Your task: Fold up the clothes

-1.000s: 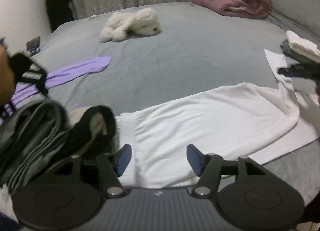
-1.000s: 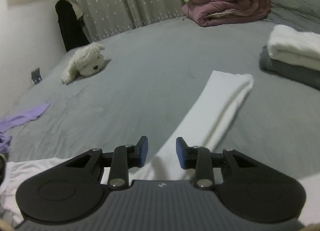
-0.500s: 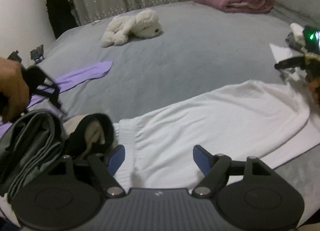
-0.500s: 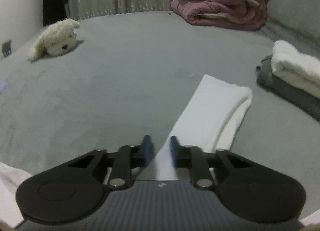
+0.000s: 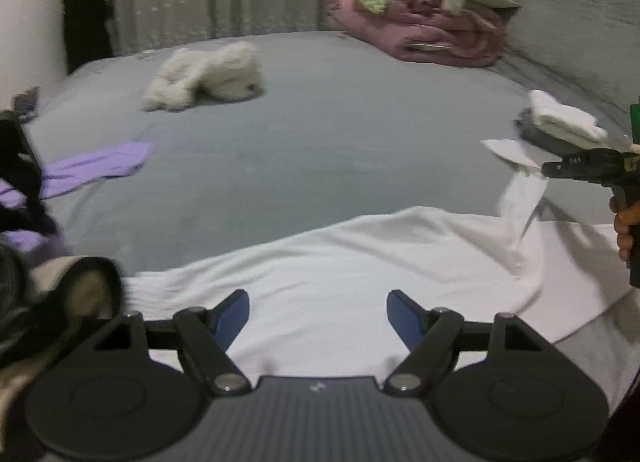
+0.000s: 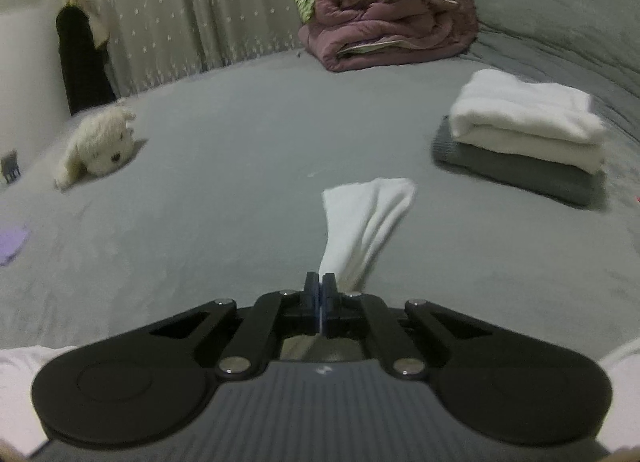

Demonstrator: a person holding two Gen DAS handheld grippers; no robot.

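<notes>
A white long-sleeved top (image 5: 360, 262) lies spread across the grey bed (image 5: 320, 122). My left gripper (image 5: 318, 312) hovers over its ribbed hem, jaws wide open with only the cloth beneath them. My right gripper (image 6: 320, 288) is closing tight, its pads pinching the white sleeve (image 6: 364, 222), whose cuff end trails on the bed ahead. In the left wrist view that right gripper (image 5: 550, 171) sits at the far right, held by a hand, with the sleeve (image 5: 520, 198) lifted off the top's body.
A stack of folded clothes, white on grey (image 6: 524, 134), lies at the right. A white plush dog (image 6: 100, 146) sits at the far left. A pink quilt pile (image 6: 384, 26) is at the back. A purple garment (image 5: 96, 170) and dark clothes (image 5: 60, 302) are on the left.
My right gripper's jaws have shut on the white sleeve and raised it off the bed. My left gripper has opened wider and shifted right along the hem.
</notes>
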